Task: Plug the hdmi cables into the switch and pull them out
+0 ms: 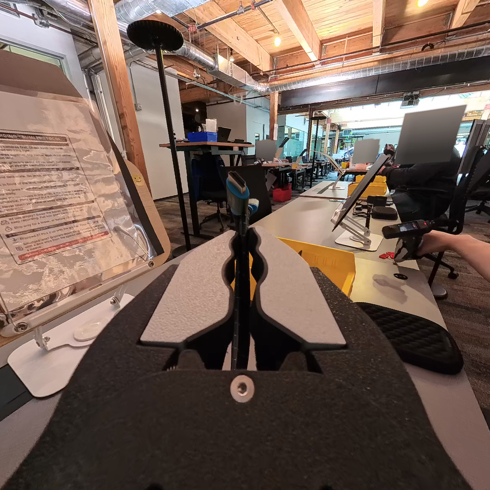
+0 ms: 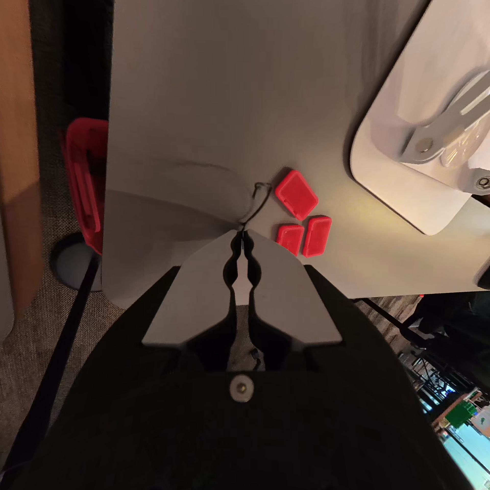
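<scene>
Grey textured pads of the left tool (image 1: 241, 233) are pressed narrow around a black HDMI cable (image 1: 240, 291), which runs up the slot between them; its blue-collared plug (image 1: 237, 192) stands upright just past the tips, metal end pointing up, in the air above the desk (image 1: 305, 220). Behind the tips sits a yellow bin (image 1: 328, 262), and to the left a tilted stand holds a laminated sheet (image 1: 53, 196). Farther right, the right tool (image 1: 405, 249) shows in a hand, tips down at the desk edge. In the right wrist view, the right tool (image 2: 242, 234) is nearly closed, pinching a thin dark wire tie (image 2: 258, 201) that curls on the grey desk (image 2: 212, 92). Three small red plastic cases (image 2: 297, 195) lie just beside the tips, and a white stand base (image 2: 413, 172) lies beyond them. No switch shows in either view.
</scene>
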Demonstrator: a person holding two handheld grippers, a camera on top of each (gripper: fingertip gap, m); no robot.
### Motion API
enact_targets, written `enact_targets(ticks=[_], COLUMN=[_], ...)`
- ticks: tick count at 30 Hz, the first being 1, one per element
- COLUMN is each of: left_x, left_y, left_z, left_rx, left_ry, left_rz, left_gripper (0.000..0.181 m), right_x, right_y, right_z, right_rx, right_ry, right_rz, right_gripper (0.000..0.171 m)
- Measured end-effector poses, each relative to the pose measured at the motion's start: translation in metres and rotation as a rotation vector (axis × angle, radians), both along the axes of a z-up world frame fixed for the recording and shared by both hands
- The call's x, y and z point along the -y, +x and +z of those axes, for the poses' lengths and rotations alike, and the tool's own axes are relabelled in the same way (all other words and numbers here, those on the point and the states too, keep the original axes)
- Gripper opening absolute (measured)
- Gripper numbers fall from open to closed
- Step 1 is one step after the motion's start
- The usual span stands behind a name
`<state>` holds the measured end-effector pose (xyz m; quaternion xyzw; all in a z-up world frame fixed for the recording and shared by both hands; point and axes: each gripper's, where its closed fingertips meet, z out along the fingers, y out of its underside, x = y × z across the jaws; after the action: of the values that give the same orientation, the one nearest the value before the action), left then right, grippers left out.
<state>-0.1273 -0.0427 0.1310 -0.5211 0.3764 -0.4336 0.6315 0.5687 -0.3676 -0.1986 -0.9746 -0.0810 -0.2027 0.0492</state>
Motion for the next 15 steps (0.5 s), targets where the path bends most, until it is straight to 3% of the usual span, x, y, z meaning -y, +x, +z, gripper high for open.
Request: enact_targets(ticks=[5, 8, 12, 15], left_x=[0.001, 0.004, 0.008, 0.012], left_y=[-0.003, -0.009, -0.012, -0.001], left_z=[0.003, 0.010, 0.016, 0.009], left_rx=[0.015, 0.035, 0.036, 0.003], left_ry=[0.000, 0.002, 0.016, 0.000], left_rz=[-0.004, -0.005, -0.027, -0.085], left_gripper=[0.006, 0.006, 0.006, 0.007], right_x=[-0.005, -0.002, -0.032, -0.085], right_y=[-0.002, -0.008, -0.045, -0.134], right_z=[0.005, 0.031, 0.142, 0.243], right_rx=[0.005, 0.014, 0.095, 0.070], right_ry=[0.061, 0.156, 0.548, 0.928], right_rz=[-0.008, -0.013, 0.041, 0.230], right_gripper=[0.014, 0.016, 0.018, 0.020])
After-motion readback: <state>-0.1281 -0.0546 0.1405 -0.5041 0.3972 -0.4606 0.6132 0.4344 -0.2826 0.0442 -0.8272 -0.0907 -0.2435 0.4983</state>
